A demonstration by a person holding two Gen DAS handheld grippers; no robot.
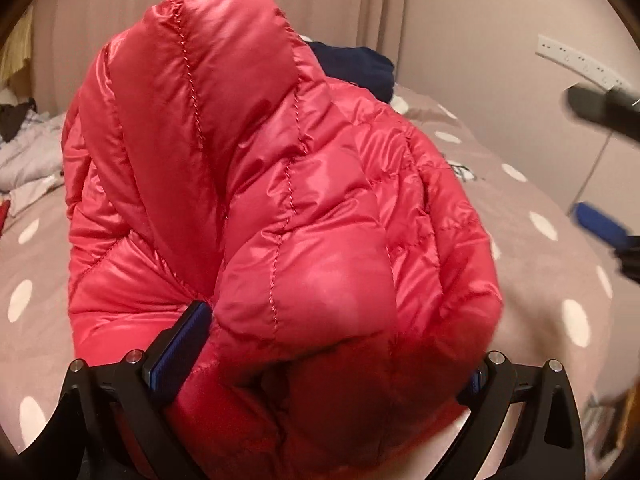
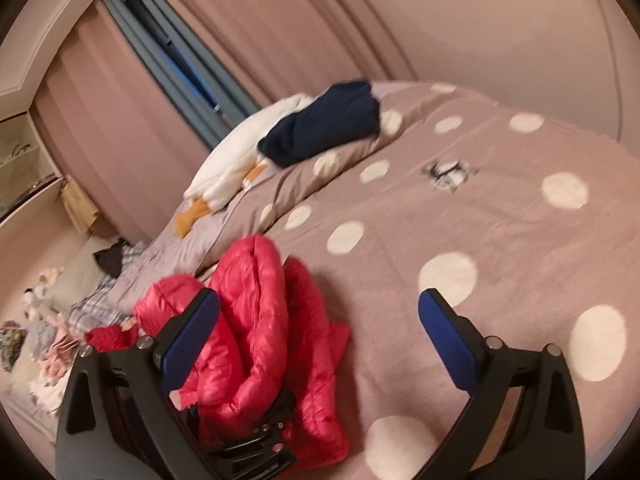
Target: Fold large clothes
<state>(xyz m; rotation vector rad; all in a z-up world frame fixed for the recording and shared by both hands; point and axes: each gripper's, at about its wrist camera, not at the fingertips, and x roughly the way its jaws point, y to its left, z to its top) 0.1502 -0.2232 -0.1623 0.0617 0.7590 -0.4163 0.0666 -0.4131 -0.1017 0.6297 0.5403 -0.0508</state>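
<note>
**Red down jacket, bundled, fold unfinished**

Left gripper (image 1: 332, 344): jaws pinching a thick bunch of the red down jacket (image 1: 280, 184); fabric fills the gap between the pads and bulges up toward the lens.

Right gripper (image 2: 320, 340): jaws spread wide, nothing between them, held above the bed.

Jacket (image 2: 256, 320): lies on the polka-dot bedspread (image 2: 480, 216), near its edge, heaped in loose rolls rather than flat.

Elsewhere: a dark navy garment (image 2: 324, 124) folded on the far pillow area; a white plush toy (image 2: 240, 160) beside it.

Progress, by judgement: navy item apparently done; jacket only gathered, still needing flattening and squaring.
</note>
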